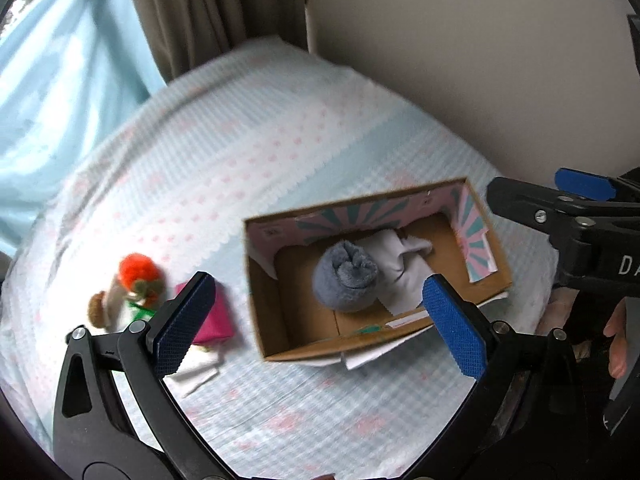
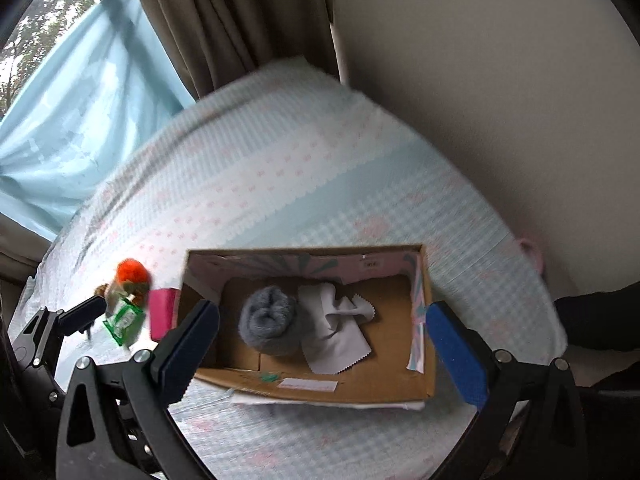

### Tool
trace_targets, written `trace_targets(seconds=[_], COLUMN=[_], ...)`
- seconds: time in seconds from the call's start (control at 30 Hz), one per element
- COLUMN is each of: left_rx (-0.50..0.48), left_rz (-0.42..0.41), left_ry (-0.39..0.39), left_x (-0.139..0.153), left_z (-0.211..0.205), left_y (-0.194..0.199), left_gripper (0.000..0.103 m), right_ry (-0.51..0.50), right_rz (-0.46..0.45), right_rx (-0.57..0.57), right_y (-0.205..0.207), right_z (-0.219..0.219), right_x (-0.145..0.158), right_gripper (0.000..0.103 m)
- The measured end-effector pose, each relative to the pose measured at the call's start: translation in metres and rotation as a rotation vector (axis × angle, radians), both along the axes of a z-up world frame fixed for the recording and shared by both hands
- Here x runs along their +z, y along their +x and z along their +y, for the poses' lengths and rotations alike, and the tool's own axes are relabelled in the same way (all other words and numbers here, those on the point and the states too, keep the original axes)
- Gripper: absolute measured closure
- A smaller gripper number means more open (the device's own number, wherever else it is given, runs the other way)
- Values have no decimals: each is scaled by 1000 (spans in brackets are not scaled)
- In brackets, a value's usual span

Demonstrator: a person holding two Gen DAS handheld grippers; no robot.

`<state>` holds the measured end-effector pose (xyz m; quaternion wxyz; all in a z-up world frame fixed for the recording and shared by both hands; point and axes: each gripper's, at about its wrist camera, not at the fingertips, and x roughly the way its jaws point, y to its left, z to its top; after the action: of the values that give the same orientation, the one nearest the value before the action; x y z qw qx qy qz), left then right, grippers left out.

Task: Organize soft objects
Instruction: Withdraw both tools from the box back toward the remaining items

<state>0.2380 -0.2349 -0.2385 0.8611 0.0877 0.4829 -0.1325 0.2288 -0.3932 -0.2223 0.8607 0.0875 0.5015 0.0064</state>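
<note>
An open cardboard box sits on the bed. Inside lie a rolled grey sock and a white cloth. Left of the box lie an orange-haired plush toy, a pink pouch and a green packet. My left gripper is open and empty above the box's near side. My right gripper is open and empty above the box; it also shows at the right edge of the left wrist view.
The bed carries a pale blue and pink patterned cover. A beige wall stands behind on the right. Brown curtains and a light blue curtain hang at the back left. White paper lies beneath the pouch.
</note>
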Motion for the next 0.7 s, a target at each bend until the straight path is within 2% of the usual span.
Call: trace_targets(seconds=[0.1,0.3,0.5,0.7], left_rx=[13,43,61,92], left_rz=[-57,-163,-246,-294], left_ry=[-29,-72,-110,-128], left_x=[29,82,116,129], left_z=[18,62,110,159], left_y=[-17,-54,-90,-130], left_gripper=[0,0,0,0], right_ry=[-35,-101,-151,-179], right_rz=[-74,-203,-291,-374], right_rx=[1,-8,-6,-46], right_y=[-24,-72,-116,-161], right_z=[12,41,78,117], right_x=[39,97,123,138], right_gripper=[0,0,0,0])
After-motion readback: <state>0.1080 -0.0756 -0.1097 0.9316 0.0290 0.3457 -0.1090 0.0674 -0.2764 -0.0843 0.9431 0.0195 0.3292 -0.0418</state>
